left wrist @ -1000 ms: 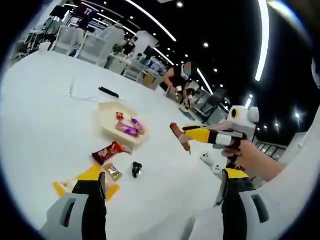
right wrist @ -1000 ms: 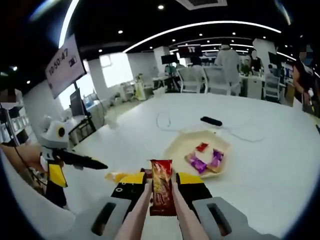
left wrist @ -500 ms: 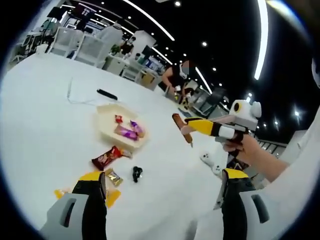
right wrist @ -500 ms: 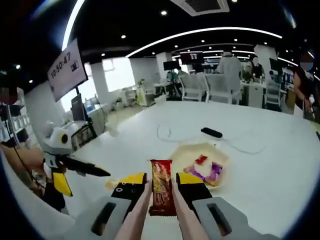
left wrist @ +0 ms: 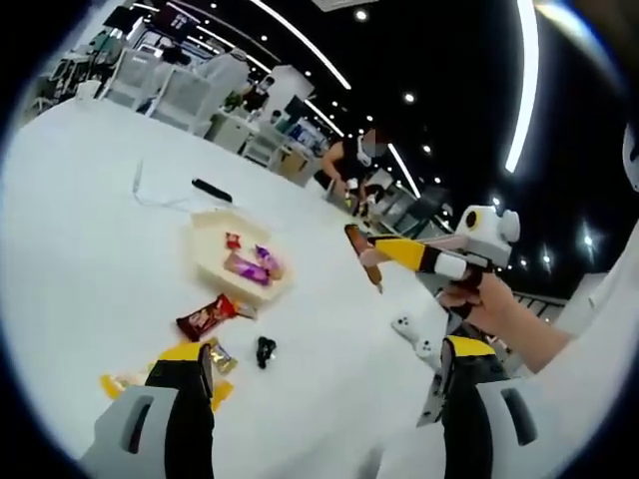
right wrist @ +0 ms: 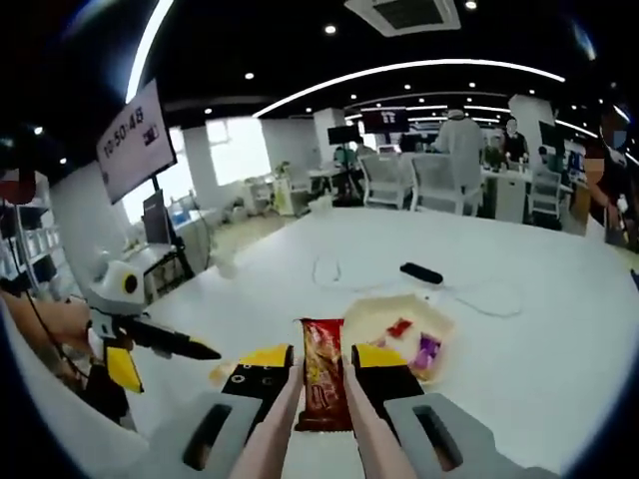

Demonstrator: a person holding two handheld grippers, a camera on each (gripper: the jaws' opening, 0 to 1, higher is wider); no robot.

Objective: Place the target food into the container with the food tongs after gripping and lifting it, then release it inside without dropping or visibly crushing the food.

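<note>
Tongs on the right gripper (right wrist: 321, 371) are clenched on a red snack bar (right wrist: 321, 384), its wrapper standing lengthwise between the two pale arms and held clear above the desk (right wrist: 519, 299). In the left gripper view that same gripper (left wrist: 361, 251) enters from three o'clock, the bar (left wrist: 362, 255) at its tip, carried high over the white surface. The cream container (right wrist: 399, 324) lies beyond the bar toward one o'clock in the right gripper view, with a small red packet (right wrist: 398, 326) and a purple one (right wrist: 425, 348) already inside. The left gripper (left wrist: 324, 399) hangs released, jaws spread wide and holding nothing.

Outward from there, another red bar (left wrist: 206, 317) sits on the desk just beside the container's near edge, with a yellow packet (left wrist: 219, 357) and a small black object (left wrist: 264, 349) closer in. A black remote (right wrist: 420, 271) and a white cable (right wrist: 334, 269) lie past the container.

The risk, I judge, is the glossy wrapper slipping from a light pinch during travel, or squeezing harder and denting it; letting go early would drop it short of the rim.
</note>
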